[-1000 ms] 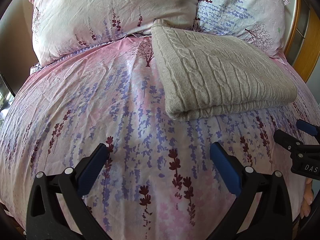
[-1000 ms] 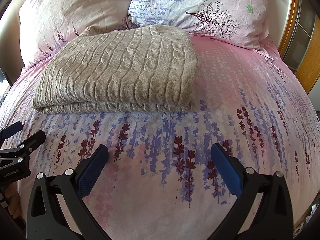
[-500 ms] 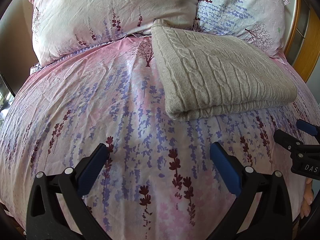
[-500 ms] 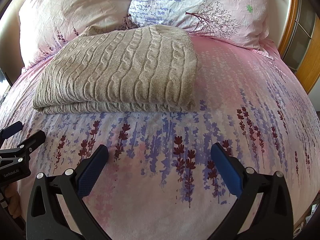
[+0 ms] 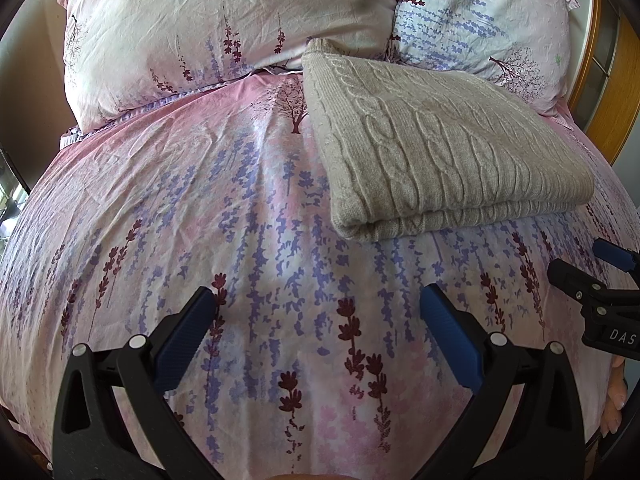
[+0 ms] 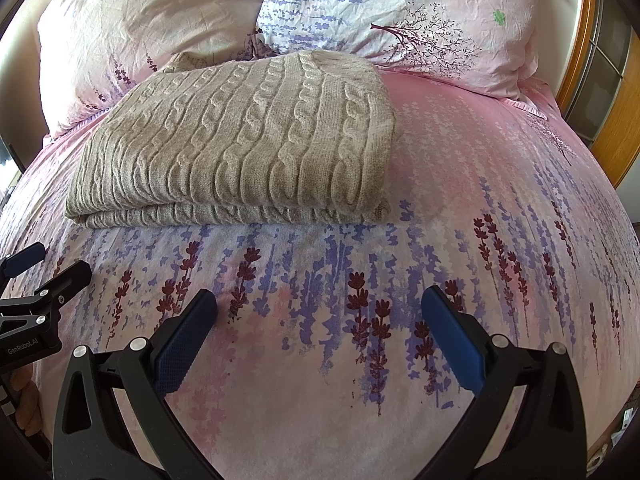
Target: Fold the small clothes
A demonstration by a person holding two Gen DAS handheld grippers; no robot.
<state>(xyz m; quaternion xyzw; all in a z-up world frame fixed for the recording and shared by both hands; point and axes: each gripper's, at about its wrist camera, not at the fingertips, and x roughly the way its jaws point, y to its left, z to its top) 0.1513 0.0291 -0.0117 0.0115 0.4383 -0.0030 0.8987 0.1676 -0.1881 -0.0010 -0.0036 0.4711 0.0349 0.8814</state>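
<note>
**Sweater lies folded; both claws released and well back from it**

Start at your left. Your left gripper (image 5: 316, 312) is released, its blue pads spread wide over bare bedspread (image 5: 200, 208), gripping nothing. It hovers on the near side of the bed, short of the garment.

Move to the middle. The beige cable-knit sweater (image 6: 240, 144) sits on the far half of the bed, its far edge touching the two pillows (image 6: 400, 12). It already forms a tidy rectangle of at least two layers, so the fold looks done or nearly done. Its long axis runs left to right across the bed. The cable ribs run near to far, across that axis. The layered edge faces you on the near side, and the right end looks rounded, which suggests a fold line there.

Now your right. Your right gripper (image 6: 320, 312) is also released, jaws apart over the bedspread, holding nothing, near the left gripper but not touching it.

If you want one more fold, you need both claws on the near layered edge, one toward each end, clenching all layers together. Otherwise, the next move is only to tidy any loose corner; the far left corner looks slightly lifted against the pillow.
</note>
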